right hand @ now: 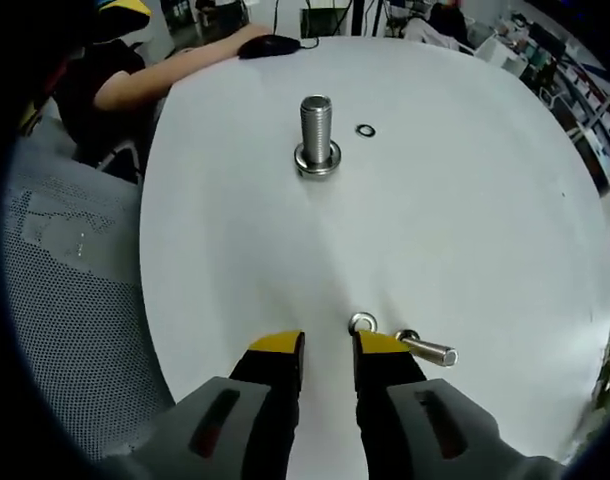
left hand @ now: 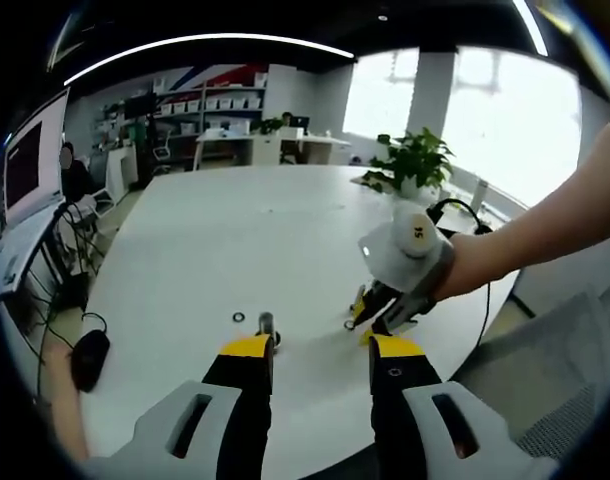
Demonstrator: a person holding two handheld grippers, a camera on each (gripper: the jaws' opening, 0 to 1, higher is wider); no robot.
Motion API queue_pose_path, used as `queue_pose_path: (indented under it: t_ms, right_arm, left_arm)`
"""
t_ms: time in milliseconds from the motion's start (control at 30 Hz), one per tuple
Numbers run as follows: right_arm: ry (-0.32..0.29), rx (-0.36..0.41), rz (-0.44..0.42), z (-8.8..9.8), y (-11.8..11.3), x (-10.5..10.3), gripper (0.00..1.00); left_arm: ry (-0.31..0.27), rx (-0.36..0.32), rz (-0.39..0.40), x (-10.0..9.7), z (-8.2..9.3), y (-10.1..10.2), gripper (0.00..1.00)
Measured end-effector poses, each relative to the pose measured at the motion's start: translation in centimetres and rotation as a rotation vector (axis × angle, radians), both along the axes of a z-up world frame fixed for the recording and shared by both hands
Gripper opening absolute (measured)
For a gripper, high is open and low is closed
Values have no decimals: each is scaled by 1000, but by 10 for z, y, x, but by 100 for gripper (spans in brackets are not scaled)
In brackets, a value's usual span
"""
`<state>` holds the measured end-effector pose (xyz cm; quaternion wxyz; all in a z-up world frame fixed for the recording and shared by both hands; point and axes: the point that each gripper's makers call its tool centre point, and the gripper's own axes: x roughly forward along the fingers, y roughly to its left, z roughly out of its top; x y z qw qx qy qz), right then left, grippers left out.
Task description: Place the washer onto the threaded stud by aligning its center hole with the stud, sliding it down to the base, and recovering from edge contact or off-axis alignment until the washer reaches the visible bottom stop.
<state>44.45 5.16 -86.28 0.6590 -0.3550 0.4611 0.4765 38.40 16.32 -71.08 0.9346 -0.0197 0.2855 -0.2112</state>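
A white table (right hand: 465, 200) fills both views. The stud (right hand: 316, 132) stands upright at top centre in the right gripper view, a ring (right hand: 365, 130) beside it. The washer (right hand: 362, 322) lies just off the right gripper (right hand: 328, 352), jaws apart, empty. The left gripper (left hand: 321, 350) is spread, empty.

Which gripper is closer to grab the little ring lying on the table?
Probably the right gripper: a loose washer lies just past its fingertips. The left gripper sits nearer the threaded stud.
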Motion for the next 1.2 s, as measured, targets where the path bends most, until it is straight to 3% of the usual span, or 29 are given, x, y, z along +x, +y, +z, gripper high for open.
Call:
queue_pose_path:
  t_ms: [233, 367, 1033, 1200]
  right_arm:
    - [3, -14, 15, -6, 1, 2, 22]
    - [18, 0, -17, -5, 1, 5, 21]
    - [68, 12, -9, -4, -2, -24, 20]
    - [26, 8, 22, 4, -4, -17, 20]
  left_arm:
    - [2, -4, 10, 0, 0, 2, 36]
    - [4, -3, 9, 0, -1, 1, 36]
    - [19, 0, 2, -1, -4, 0, 36]
    - [19, -2, 2, -1, -3, 0, 36]
